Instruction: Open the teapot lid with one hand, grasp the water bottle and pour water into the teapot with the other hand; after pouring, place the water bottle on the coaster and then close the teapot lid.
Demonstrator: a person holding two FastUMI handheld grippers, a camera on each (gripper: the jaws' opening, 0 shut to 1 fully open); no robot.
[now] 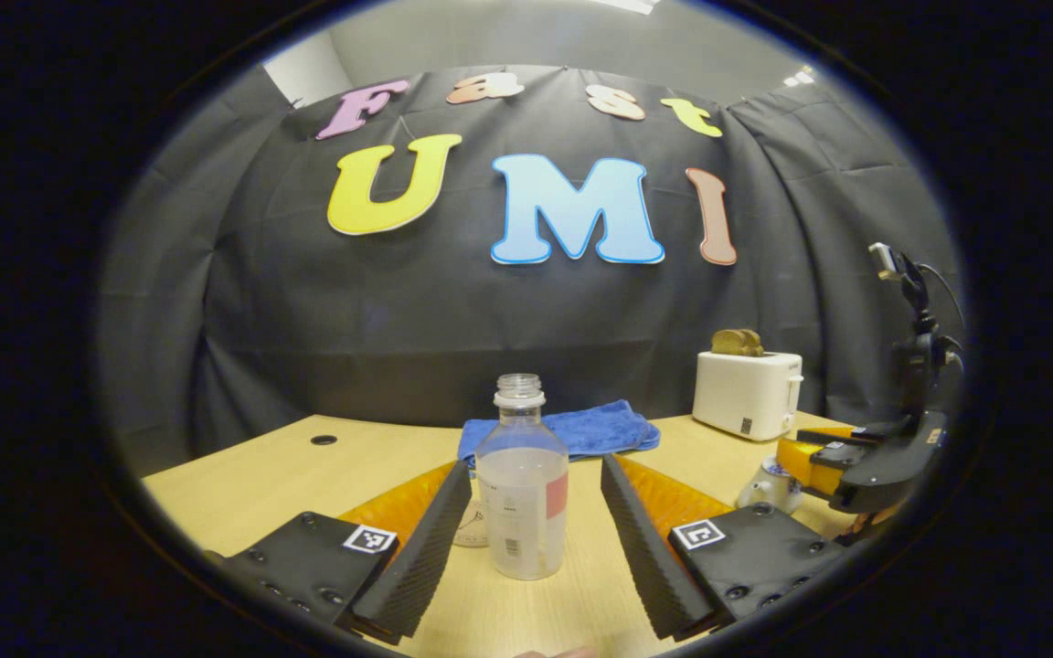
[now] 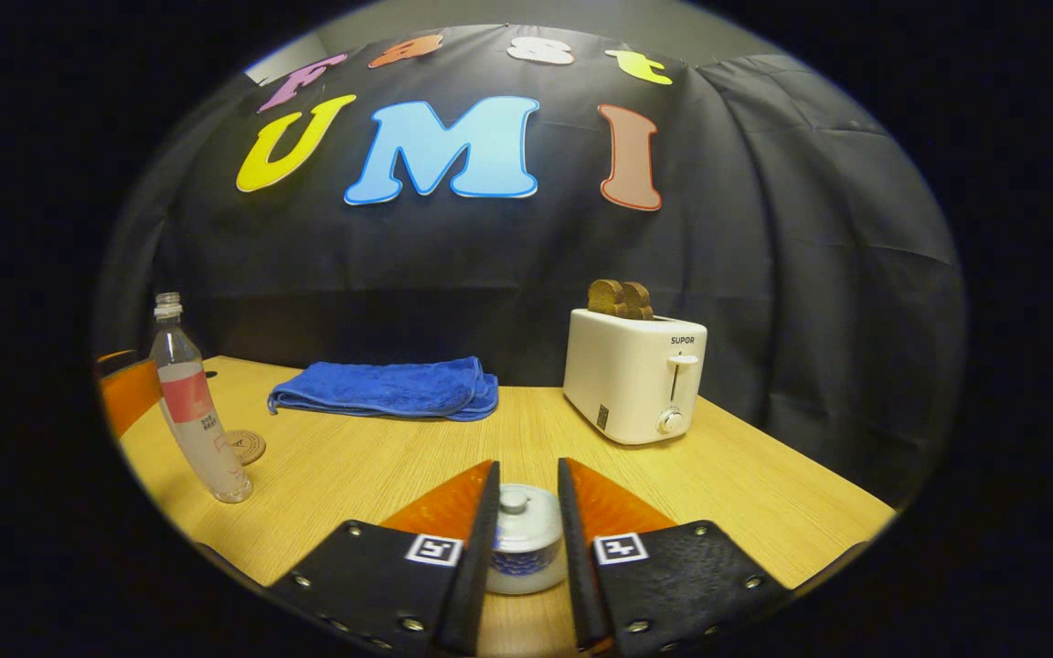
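**Bottle between left fingers, teapot between right fingers**

Left gripper view: left gripper (image 1: 534, 539) open wide, water bottle (image 1: 522, 480) upright and uncapped at lower centre, standing on the bench (image 1: 307, 475) between the fingers, apart from both. Coaster (image 1: 472, 528) just behind the bottle. Right gripper (image 1: 860, 471) at right edge over the teapot (image 1: 769, 484).

Right gripper view: fingers spread to either side of the teapot lid (image 2: 519, 516) at bottom centre, contact can't tell. Bottle at left edge, beside coaster. Blue towel (image 2: 389, 388) and toaster (image 2: 636, 375) further back.

Clear bottle (image 1: 521, 484) with red label, white teapot (image 2: 526, 539) with blue pattern, blue towel (image 2: 389, 387), cream toaster (image 2: 634, 375)
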